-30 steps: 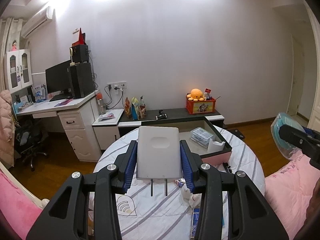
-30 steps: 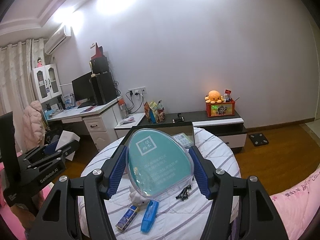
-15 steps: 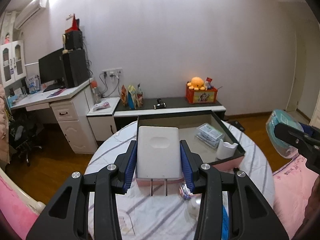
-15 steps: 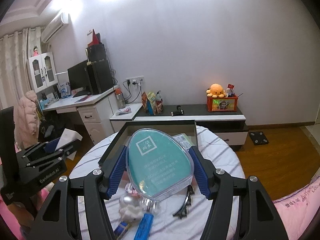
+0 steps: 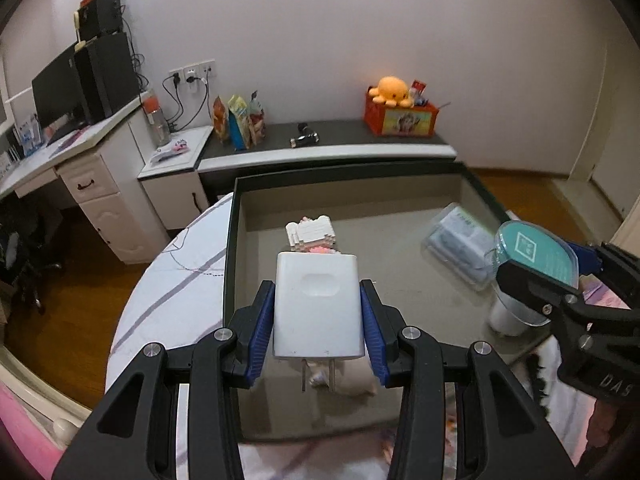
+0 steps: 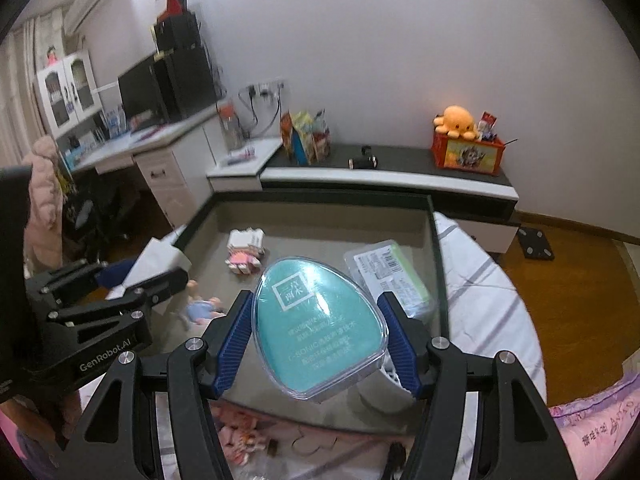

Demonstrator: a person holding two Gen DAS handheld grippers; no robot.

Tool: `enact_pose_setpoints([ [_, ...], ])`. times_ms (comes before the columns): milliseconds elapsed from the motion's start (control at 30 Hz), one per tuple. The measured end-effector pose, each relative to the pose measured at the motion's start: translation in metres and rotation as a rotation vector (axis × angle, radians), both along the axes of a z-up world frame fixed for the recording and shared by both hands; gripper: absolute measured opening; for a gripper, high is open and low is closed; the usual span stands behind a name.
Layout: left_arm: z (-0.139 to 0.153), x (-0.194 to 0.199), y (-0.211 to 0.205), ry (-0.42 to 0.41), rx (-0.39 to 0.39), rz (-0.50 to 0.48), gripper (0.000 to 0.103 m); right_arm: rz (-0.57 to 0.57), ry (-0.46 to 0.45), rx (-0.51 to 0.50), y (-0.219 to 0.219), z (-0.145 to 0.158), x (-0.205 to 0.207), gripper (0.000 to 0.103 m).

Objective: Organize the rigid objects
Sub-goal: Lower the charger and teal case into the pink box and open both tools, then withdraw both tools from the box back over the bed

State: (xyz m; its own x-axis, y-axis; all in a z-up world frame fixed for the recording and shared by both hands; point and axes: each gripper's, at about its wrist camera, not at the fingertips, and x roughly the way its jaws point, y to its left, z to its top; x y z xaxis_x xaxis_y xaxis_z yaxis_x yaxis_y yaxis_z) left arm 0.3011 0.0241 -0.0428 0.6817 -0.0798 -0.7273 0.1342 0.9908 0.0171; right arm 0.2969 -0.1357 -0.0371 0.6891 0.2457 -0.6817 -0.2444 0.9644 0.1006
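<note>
Left tongs point(image 5: 318, 322) clamped on a white plug point(image 5: 318, 308) by its two flat sides, prongs pointing back toward the handle, long axis running straight ahead along the fingers. Right tongs point(image 6: 320, 334) clamped on a teal egg-shaped case point(image 6: 320, 324) by its curved edges, narrow end forward and tilted up. Both loads held above the open grey box point(image 5: 400, 200), which lies directly under and ahead of both pairs. Ahead of the plug, a small white block figure point(image 5: 310, 234) on the box floor, on the same line as the fingers; just under the prongs, a little doll point(image 6: 202, 308). Ahead and to the right of the teal case, a flat clear packet point(image 6: 390, 276) along the right wall; below the case, a white cup-like thing point(image 5: 510, 314), partly hidden. Probably the placing step: bare floor between figure and packet, so likely room for either load. Left tongs nearer the left half, right tongs nearer the packet. Main risk by this judgement: setting the plug on the doll, or the case on the cup.
</note>
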Motion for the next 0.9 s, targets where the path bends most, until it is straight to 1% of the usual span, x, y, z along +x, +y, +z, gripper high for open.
enact_pose_setpoints([
  [67, -0.007, 0.006, -0.002, 0.020, 0.006, -0.014, 0.042, 0.008, 0.016, -0.014, 0.001, -0.007, 0.007, 0.064],
  [167, -0.013, 0.012, -0.002, 0.041, -0.004, -0.017, 0.043, 0.015, 0.042, -0.014, 0.001, -0.015, 0.016, 0.064],
  [200, -0.014, 0.014, -0.001, 0.038, -0.005, -0.011, 0.044, 0.016, 0.046, -0.013, 0.001, -0.016, 0.016, 0.064],
  [233, -0.014, 0.015, 0.000, 0.032, -0.005, -0.003, 0.048, 0.015, 0.054, -0.013, 0.001, -0.017, 0.018, 0.065],
  [267, -0.013, 0.016, 0.002, 0.029, -0.004, 0.008, 0.065, 0.018, 0.067, -0.013, 0.001, -0.020, 0.020, 0.065],
  [300, -0.013, 0.016, 0.004, 0.031, -0.005, 0.017, 0.090, 0.021, 0.088, -0.011, 0.001, -0.022, 0.022, 0.067],
  [333, -0.013, 0.016, 0.006, 0.029, -0.002, 0.039, 0.095, 0.021, 0.099, -0.006, 0.000, -0.023, 0.023, 0.078],
  [367, -0.012, 0.016, 0.010, 0.015, 0.006, 0.070, 0.100, 0.013, 0.107, 0.007, -0.003, -0.023, 0.023, 0.083],
  [400, -0.011, 0.016, 0.013, 0.008, 0.002, 0.078, 0.101, -0.005, 0.098, 0.016, -0.006, -0.021, 0.021, 0.086],
  [500, -0.012, 0.016, 0.021, 0.023, -0.023, 0.085, 0.101, -0.035, 0.070, -0.003, -0.010, -0.016, 0.019, 0.086],
  [633, -0.014, 0.016, 0.020, 0.024, -0.004, 0.088, 0.101, -0.033, 0.079, -0.005, -0.010, -0.015, 0.016, 0.086],
  [733, -0.013, 0.015, 0.021, 0.028, -0.013, 0.085, 0.101, -0.036, 0.084, -0.013, -0.008, -0.016, 0.016, 0.086],
  [900, -0.005, 0.002, 0.019, 0.003, 0.009, 0.088, 0.101, -0.044, 0.076, -0.004, -0.009, -0.008, 0.009, 0.086],
])
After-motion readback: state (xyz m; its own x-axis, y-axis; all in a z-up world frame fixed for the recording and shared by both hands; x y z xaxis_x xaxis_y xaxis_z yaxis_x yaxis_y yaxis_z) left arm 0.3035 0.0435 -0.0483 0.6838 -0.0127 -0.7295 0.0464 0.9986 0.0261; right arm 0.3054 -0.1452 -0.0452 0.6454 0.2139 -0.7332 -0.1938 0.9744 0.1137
